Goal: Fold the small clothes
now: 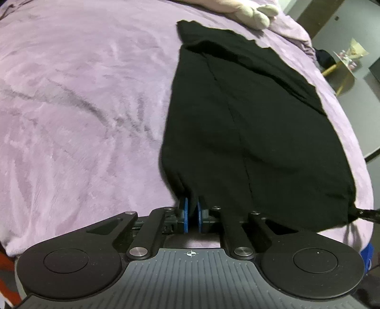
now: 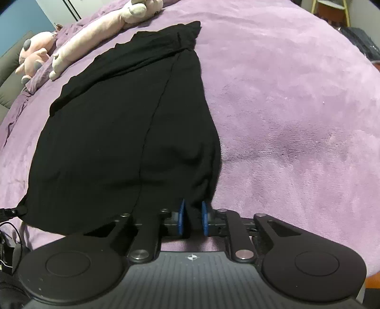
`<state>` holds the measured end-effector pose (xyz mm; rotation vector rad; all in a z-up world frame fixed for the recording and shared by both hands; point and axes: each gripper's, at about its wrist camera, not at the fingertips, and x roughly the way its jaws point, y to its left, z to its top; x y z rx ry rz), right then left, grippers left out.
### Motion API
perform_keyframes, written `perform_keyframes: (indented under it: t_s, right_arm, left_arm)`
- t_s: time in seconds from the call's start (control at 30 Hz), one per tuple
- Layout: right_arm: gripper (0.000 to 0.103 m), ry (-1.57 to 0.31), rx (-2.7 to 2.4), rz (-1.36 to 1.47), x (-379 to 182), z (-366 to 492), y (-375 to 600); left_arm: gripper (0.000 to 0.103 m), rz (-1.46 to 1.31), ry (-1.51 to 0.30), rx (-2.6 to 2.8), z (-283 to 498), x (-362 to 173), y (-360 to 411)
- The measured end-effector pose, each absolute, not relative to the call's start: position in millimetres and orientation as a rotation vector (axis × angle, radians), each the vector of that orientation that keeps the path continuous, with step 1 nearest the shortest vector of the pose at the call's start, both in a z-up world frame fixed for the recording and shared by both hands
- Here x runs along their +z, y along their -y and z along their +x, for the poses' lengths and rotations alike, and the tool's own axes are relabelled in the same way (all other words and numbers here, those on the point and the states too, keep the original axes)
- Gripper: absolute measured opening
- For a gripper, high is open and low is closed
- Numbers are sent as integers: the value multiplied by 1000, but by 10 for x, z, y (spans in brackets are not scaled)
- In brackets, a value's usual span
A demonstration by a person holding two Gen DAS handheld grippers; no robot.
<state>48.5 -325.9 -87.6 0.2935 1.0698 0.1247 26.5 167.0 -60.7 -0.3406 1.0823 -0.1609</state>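
A black garment (image 1: 249, 133) lies spread lengthwise on the purple bedspread (image 1: 83, 107), with a seam down its middle. My left gripper (image 1: 192, 202) is shut on the garment's near left corner, blue pads pinching the cloth. In the right wrist view the same garment (image 2: 123, 123) stretches away, and my right gripper (image 2: 192, 206) is shut on its near right corner. Both near corners are gathered into the jaws. The right gripper's tip shows at the garment's right corner in the left wrist view (image 1: 365, 212), and the left gripper's tip at the left edge in the right wrist view (image 2: 14, 211).
Pink plush toys (image 2: 71, 45) lie along the far edge of the bed behind the garment; one shows in the left wrist view (image 1: 256, 12). Beyond the bed's right edge stands a small table with items (image 1: 349, 57). Cables (image 2: 9, 235) hang at the near left.
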Motion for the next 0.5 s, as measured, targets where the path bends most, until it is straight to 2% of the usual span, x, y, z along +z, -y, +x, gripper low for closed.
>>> perform_keyframes:
  t_s: [0.13,0.23,0.5]
  right_arm:
    - [10,-1024,216,469,-794,536,3435]
    - [10,-872,328,594,-639,647,3559]
    - [9,-731,237,626,-462,1421,3521]
  left_arm:
    - [9,-382,-997,-203,307,-331,-1711]
    - [8,-451,-915,-224,466,-95,-1783]
    - [8,-500,-797,-126,1309,112,-1881]
